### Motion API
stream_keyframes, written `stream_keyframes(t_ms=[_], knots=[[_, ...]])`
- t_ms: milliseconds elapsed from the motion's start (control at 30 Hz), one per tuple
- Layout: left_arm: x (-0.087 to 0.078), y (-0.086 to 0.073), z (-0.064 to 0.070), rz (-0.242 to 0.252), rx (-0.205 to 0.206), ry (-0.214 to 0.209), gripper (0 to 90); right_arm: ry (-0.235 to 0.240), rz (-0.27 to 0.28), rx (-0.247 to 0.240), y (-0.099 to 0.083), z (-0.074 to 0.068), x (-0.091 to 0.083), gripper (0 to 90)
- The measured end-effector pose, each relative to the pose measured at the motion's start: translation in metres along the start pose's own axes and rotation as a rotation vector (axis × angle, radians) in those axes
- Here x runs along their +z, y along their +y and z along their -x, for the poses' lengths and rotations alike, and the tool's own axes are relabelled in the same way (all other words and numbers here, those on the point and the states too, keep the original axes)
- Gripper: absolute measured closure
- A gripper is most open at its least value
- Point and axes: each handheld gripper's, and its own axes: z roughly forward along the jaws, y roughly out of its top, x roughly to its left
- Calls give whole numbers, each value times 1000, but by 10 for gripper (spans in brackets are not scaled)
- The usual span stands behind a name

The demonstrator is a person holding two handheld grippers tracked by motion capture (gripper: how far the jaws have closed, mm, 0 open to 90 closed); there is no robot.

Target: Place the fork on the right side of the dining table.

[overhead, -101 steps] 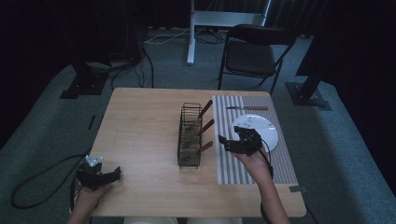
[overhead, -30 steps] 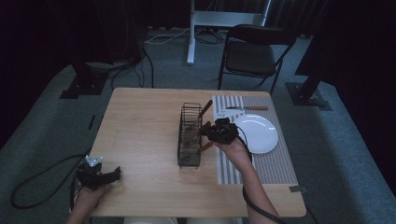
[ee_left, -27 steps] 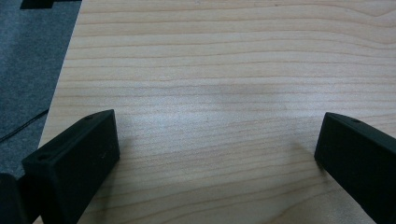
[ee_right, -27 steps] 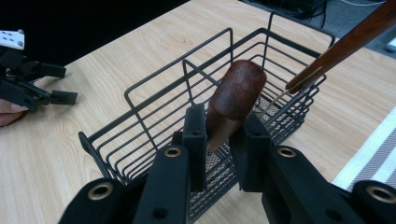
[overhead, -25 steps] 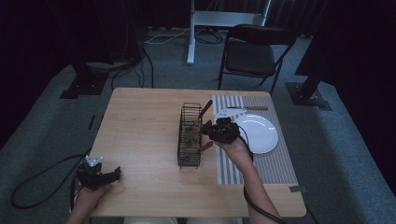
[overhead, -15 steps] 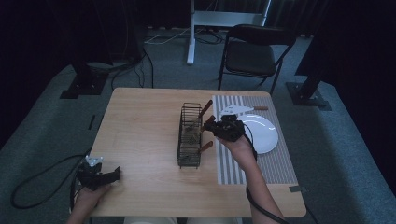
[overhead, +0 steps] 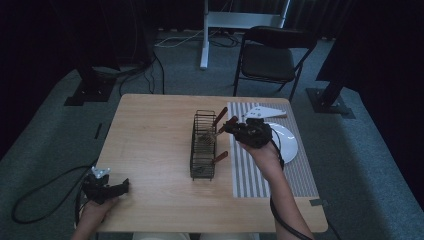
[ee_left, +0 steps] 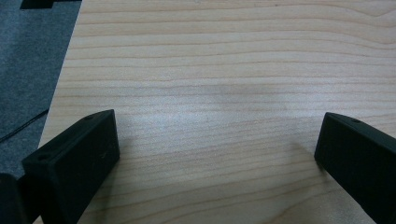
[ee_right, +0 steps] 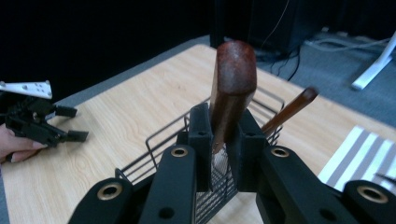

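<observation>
**Wooden-handled utensil clamped over the wire rack**

Right gripper has its jaws closed tight on a wooden-handled utensil, pinching low on the handle near where it meets the metal part; the handle sticks up past the jaws. What the working end is, blade or tines, cannot be told: it's hidden behind the jaws. In the high view the right gripper sits just right of the wire rack, near the middle of the table, at the left edge of the striped mat. Two more wooden handles poke out of the rack. A white plate lies on the mat toward the table's right edge, behind the hand.

Handling, as a judgement: light, rigid, won't flex. Lacquered wood looks smooth, so it may pivot in a two-point pinch; a hold across the flat faces of the handle, as now, looks best. The thin wires could snag the lower end, so it should go in straight.

Left gripper rests near the table's front-left corner, jaws spread wide with bare wood between them in the left gripper view, holding nothing.
</observation>
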Motion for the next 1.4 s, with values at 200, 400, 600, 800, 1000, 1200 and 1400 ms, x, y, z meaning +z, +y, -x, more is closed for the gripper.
stream_keyframes(t_ms=[200,400,600,800,1000,1200,1400], knots=[[0,0,0,0,0,0,2,-14,47,-21,16,-4,-26,810],[0,0,0,0,0,0,3,-58,74,-23,22,-2,-51,809],[0,0,0,0,1,-1,3,-107,86,-6,14,7,-72,809],[0,0,0,0,0,0,3,-158,78,44,-10,20,-84,809],[0,0,0,-1,0,0,2,-187,60,104,-39,31,-86,809],[0,0,0,1,-1,0,3,-209,39,173,-77,37,-81,809],[0,0,0,0,-1,0,2,-230,-6,224,-111,38,-76,809]])
